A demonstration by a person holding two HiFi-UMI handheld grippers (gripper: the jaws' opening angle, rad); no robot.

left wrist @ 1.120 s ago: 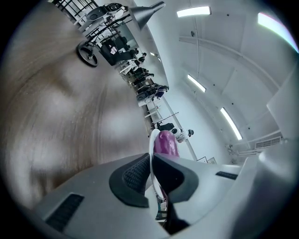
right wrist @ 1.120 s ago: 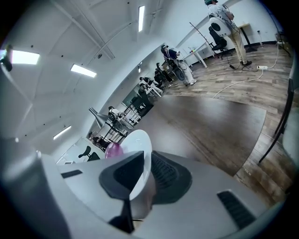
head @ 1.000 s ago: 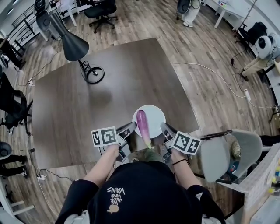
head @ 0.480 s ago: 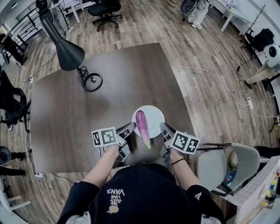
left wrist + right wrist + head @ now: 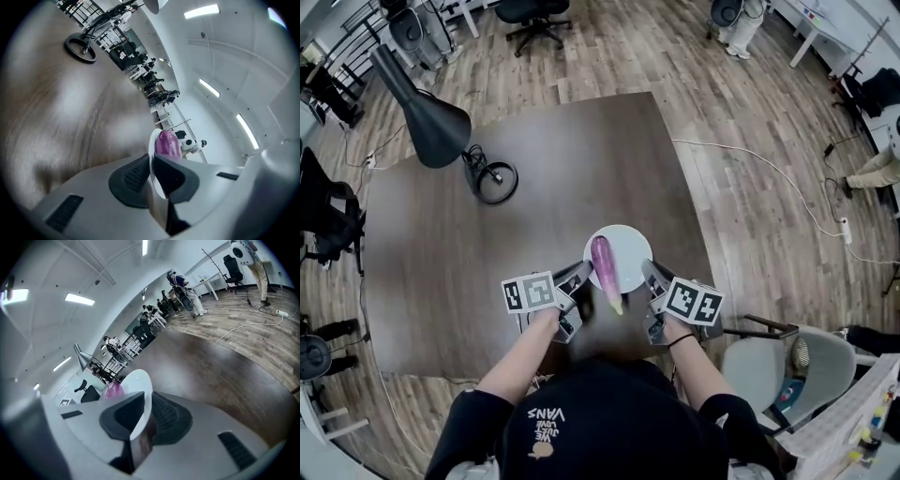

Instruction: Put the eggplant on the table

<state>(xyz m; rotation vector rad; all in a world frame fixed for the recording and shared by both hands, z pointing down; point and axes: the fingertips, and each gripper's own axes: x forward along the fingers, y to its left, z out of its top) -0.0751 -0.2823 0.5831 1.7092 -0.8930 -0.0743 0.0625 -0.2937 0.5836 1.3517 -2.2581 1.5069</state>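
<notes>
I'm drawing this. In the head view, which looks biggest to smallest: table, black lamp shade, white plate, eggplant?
1. Table
2. Lamp shade and plate: too alike to rank, the shade being raised nearer the camera
3. Eggplant, smallest

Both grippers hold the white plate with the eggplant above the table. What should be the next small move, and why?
Probably lower the plate straight down onto the table, kept level. The left gripper and right gripper each clamp its rim on opposite sides, and the eggplant lies loose on it, so a tilt may roll it off.
</notes>
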